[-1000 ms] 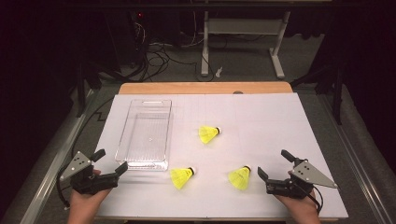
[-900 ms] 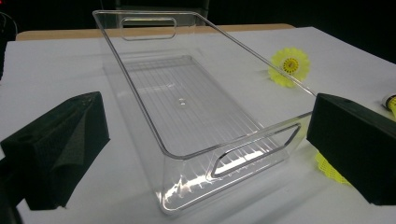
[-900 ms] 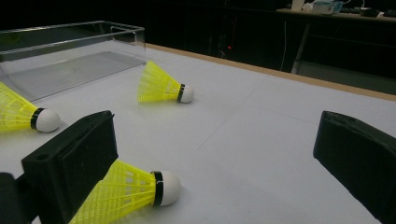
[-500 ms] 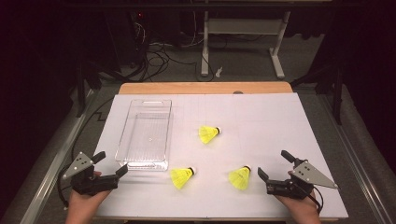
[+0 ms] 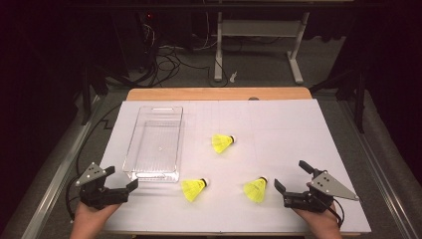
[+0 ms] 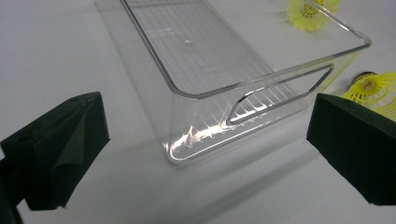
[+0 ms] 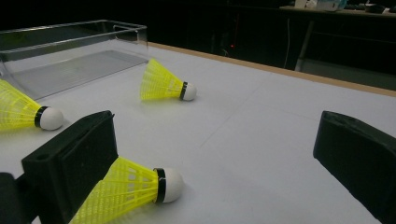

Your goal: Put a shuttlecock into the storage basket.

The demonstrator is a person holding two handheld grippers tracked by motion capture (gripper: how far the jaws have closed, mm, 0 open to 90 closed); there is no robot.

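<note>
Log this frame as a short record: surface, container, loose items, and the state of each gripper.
surface: white table
container: clear bin, upright, nothing in it
loose items: three yellow shuttlecocks lying on their sides: far shuttlecock, middle shuttlecock, near shuttlecock
left gripper: open, holding nothing, by the bin's near end
right gripper: open, holding nothing, beside the near shuttlecock
contact: neither gripper touches anything

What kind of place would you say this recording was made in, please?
Probably a lab or workshop set up for recording: a white-covered table in a dark room, loose cables on the floor behind it, and a metal stand beyond. Three yellow shuttlecocks and a clear plastic tray are laid out like props.
</note>
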